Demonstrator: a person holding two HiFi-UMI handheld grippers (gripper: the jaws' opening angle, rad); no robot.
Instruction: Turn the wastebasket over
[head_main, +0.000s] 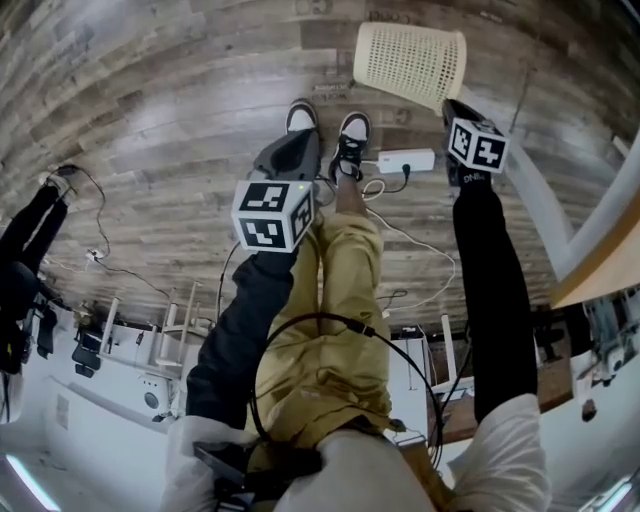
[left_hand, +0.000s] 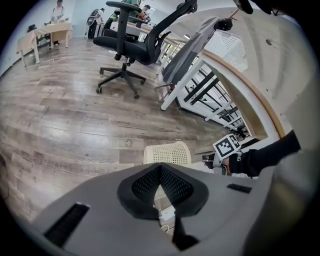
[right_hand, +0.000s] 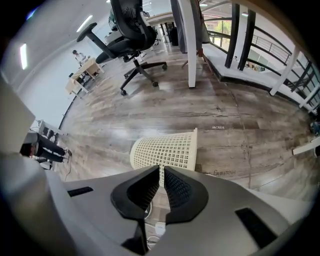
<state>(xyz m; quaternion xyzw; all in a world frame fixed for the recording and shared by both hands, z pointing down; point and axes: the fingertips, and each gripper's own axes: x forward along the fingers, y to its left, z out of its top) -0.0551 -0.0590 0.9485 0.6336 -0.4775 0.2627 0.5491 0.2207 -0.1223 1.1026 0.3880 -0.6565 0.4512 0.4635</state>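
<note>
The wastebasket (head_main: 410, 62) lies on its side on the wooden floor (head_main: 150, 120) at the top of the head view, right of centre, with its wider open rim towards the right of the frame. It is a cream basket with lattice walls.

The right gripper (head_main: 455, 108) hangs just below the basket's right end in that view and points steeply down. In its own view its jaws are all but together, with only a thin slit between the pads and nothing in it. The wastebasket (right_hand: 165, 150) lies just beyond the tips, base to the left and rim to the right.

The left gripper (head_main: 293, 142) is lower and further left in the head view, above the person's shoes (head_main: 352, 130) and well apart from the basket. Its jaw tips meet and it holds nothing.

A white power strip (head_main: 405, 160) lies on the floor between the two grippers. An office chair (right_hand: 132, 30) stands in the upper part of the right gripper view.
</note>
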